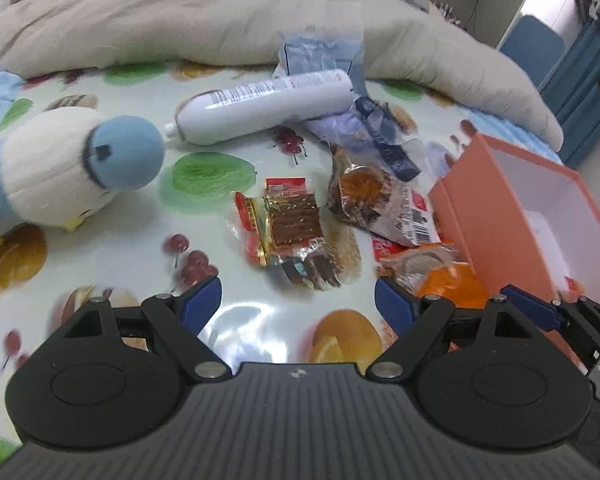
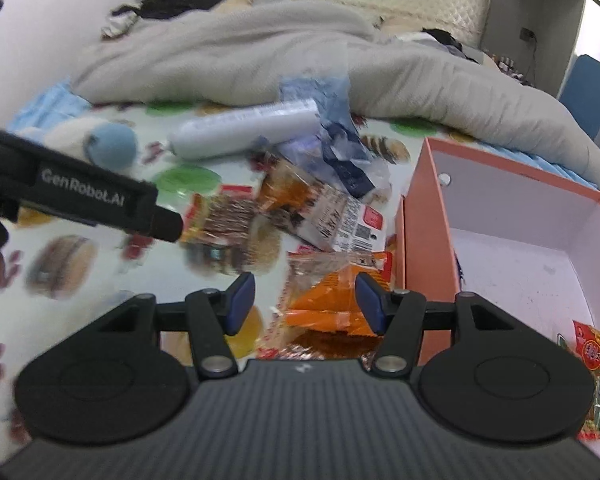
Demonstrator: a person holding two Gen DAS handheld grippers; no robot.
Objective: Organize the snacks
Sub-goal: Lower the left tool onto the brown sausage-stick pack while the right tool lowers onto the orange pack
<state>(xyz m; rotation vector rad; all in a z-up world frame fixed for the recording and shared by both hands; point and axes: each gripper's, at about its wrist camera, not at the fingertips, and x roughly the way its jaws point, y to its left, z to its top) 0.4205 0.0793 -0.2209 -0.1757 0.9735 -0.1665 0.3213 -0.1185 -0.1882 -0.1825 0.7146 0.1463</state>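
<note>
Snack packs lie in a heap on the fruit-print tablecloth (image 1: 112,256). My left gripper (image 1: 298,302) is open wide and hangs just short of a chocolate wafer pack (image 1: 296,232), with nothing between its fingers. My right gripper (image 2: 305,304) is open over an orange snack packet (image 2: 324,296), which lies between its blue pads; the left pad stands clear of it. A cake in clear wrap (image 1: 360,196) lies beside the wafers. The orange box (image 2: 428,220) stands open on the right, and a red snack pack (image 2: 592,352) lies inside it.
A white tube-shaped pack (image 1: 264,106) and blue wrappers (image 1: 320,56) lie at the back. A white and blue plush toy (image 1: 72,168) sits at the left. A beige blanket (image 1: 180,20) is bunched behind. The left gripper's black body (image 2: 80,196) crosses the right wrist view.
</note>
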